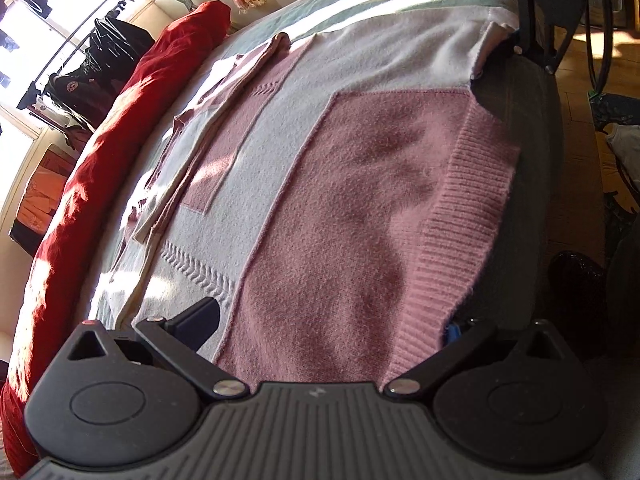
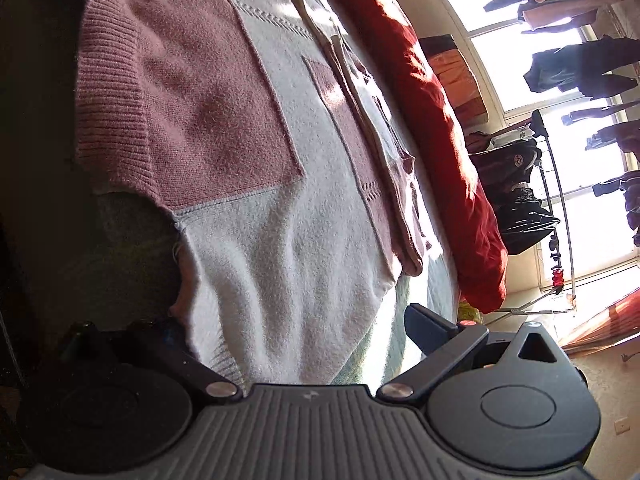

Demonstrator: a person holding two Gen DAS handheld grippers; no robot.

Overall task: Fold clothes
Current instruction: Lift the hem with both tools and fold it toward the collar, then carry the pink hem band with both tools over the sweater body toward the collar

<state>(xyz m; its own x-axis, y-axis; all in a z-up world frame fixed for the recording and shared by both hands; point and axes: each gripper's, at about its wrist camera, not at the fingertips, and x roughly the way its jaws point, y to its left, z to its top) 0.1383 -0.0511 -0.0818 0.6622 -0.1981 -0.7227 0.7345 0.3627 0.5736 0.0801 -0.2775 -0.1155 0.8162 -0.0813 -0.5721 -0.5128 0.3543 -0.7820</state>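
Sweater (image 1: 360, 184) lay flat on bed (image 1: 520, 92), both jaws wide.
Each gripper should pinch one near-edge corner evenly.

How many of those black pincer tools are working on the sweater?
2. The left gripper straddles the sweater at its ribbed pink hem. The right gripper straddles its white end. Both have fingers spread wide. The bed's far side may hide more.
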